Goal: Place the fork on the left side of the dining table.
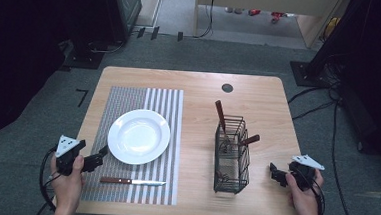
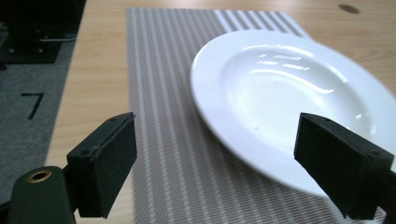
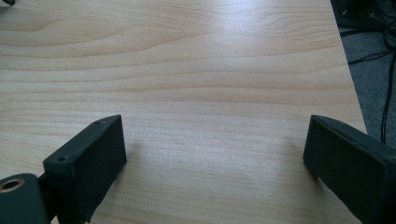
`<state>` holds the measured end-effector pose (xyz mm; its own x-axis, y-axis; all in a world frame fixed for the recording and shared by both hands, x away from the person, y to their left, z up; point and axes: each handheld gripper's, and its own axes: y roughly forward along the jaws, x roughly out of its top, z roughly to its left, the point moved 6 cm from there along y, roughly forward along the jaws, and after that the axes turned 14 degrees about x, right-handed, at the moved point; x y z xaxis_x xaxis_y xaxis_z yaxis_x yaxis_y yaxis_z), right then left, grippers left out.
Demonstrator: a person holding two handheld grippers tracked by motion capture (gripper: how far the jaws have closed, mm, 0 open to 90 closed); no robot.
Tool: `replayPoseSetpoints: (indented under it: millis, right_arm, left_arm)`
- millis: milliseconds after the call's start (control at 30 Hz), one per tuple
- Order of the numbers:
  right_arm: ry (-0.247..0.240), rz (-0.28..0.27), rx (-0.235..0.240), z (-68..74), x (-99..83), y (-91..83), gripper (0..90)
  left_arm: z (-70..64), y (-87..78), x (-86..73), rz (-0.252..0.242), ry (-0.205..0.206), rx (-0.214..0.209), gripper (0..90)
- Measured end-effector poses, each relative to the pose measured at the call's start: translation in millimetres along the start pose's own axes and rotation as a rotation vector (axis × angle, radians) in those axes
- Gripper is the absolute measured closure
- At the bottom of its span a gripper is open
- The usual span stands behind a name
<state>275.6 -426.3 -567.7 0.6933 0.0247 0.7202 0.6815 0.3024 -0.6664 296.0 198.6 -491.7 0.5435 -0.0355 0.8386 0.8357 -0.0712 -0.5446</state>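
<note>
A white plate (image 1: pixel 138 136) rests on a grey striped placemat (image 1: pixel 129 96) on the left half of the wooden table. A knife with a brown handle (image 1: pixel 132 181) lies on the mat in front of the plate, blade pointing right. A black wire caddy (image 1: pixel 231 155) at centre right holds several brown-handled utensils. My left gripper (image 1: pixel 101 153) hovers open at the plate's near left rim; the left gripper view shows the plate (image 2: pixel 299 98) and mat (image 2: pixel 168 140) between its wide jaws (image 2: pixel 224 163). My right gripper (image 1: pixel 274 170) is open just right of the caddy, over bare wood (image 3: pixel 210 93).
A small dark round grommet (image 1: pixel 227 87) sits near the table's far edge. The table's right edge (image 3: pixel 352 88) is close to my right gripper, with cables on the grey floor beyond. Dark stands and furniture surround the table.
</note>
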Motion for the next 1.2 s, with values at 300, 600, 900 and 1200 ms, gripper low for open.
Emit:
replayPoseSetpoints:
  millis: [300, 600, 900, 1200]
  right_arm:
    - [-0.001, 0.001, 0.001, -0.1, 0.1, 0.1, 5.6]
    - [-0.001, 0.001, 0.001, -0.1, 0.1, 0.1, 5.6]
    - [-0.001, 0.0, 0.001, -0.1, 0.1, 0.1, 5.6]
    - [-0.002, 0.0, 0.001, -0.1, 0.1, 0.1, 5.5]
  left_arm:
    - [-49.7, 4.8, 31.9, -0.035, 0.041, -0.1, 13.7]
    - [-94.8, 10.5, 55.1, -0.061, 0.079, -0.182, 13.7]
    - [-129.0, 17.1, 68.6, -0.069, 0.069, -0.255, 13.8]
    - [-162.6, 22.7, 82.1, -0.074, 0.074, -0.316, 13.7]
